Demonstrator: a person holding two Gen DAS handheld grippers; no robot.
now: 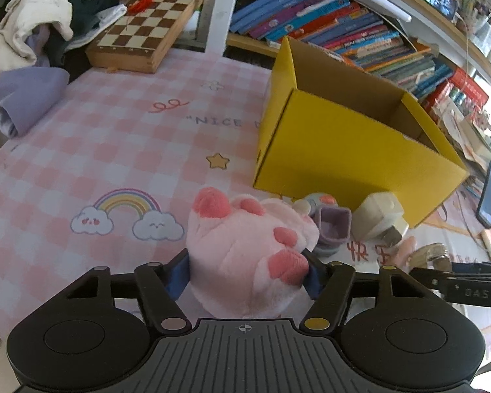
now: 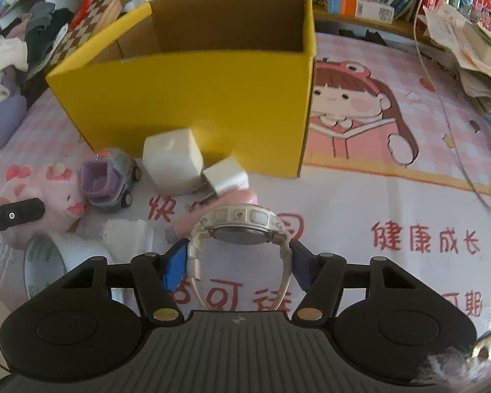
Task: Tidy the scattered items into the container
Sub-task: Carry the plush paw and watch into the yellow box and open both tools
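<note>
The left gripper [image 1: 248,275] pinches a pink plush paw toy [image 1: 245,245] between its blue pads, the toy's body bulging between them; it is soft and light, so a grip across its thick middle should hold without harm. The right gripper [image 2: 237,262] clamps a white wristwatch [image 2: 239,229] by the two sides of its strap loop, dial facing forward. The strap is springy and smooth, so it could flex or slip; the watch case is the stiffer part, but its glass deserves a gentle set-down rather than a drop.

Just beyond both grippers, on the pink checked mat covering the table [image 1: 114,131], lie a small lilac toy truck [image 2: 109,180], a cream cube-shaped charger [image 2: 172,163] with a smaller white plug block [image 2: 226,178] touching it, a roll of clear tape [image 2: 49,258] and a pink tube [image 2: 212,211]. Behind them stands the open yellow cardboard box [image 2: 196,104]; its floor is hidden in both views.
</note>
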